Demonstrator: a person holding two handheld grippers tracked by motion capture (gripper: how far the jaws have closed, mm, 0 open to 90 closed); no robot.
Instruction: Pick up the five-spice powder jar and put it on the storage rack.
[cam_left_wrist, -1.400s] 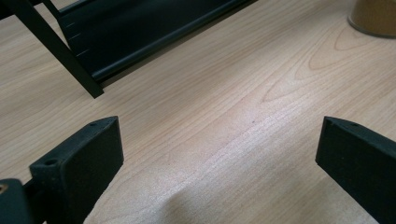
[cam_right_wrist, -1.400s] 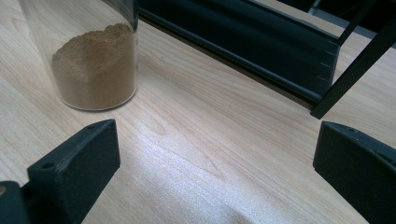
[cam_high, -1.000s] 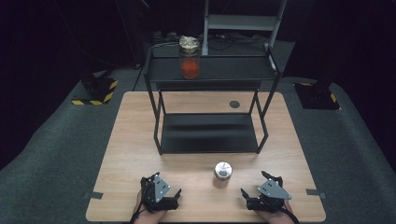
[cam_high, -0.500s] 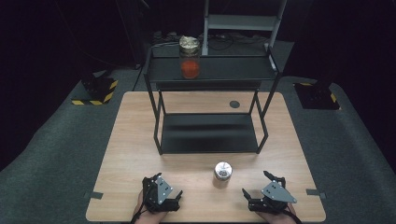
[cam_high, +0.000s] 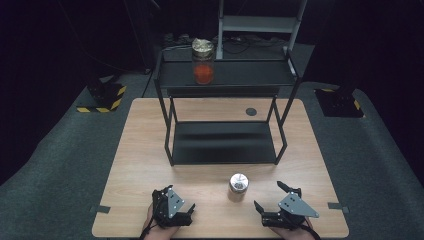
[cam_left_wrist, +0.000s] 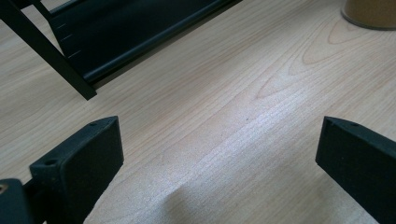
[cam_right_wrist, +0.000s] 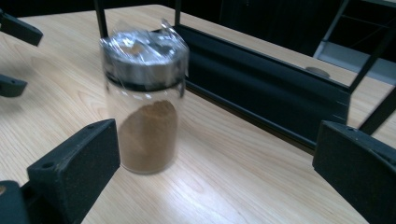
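Fingers of two grippers spread; two jars, one rack.

Light falls from above onto the counter, leaving everything around it nearly black in the high view. The shelf rack throws soft shadow beneath itself. In the right gripper view the jar beside the rack is slightly blurred, its foil lid glaring; a pale sheen streaks the wood in the left gripper view.
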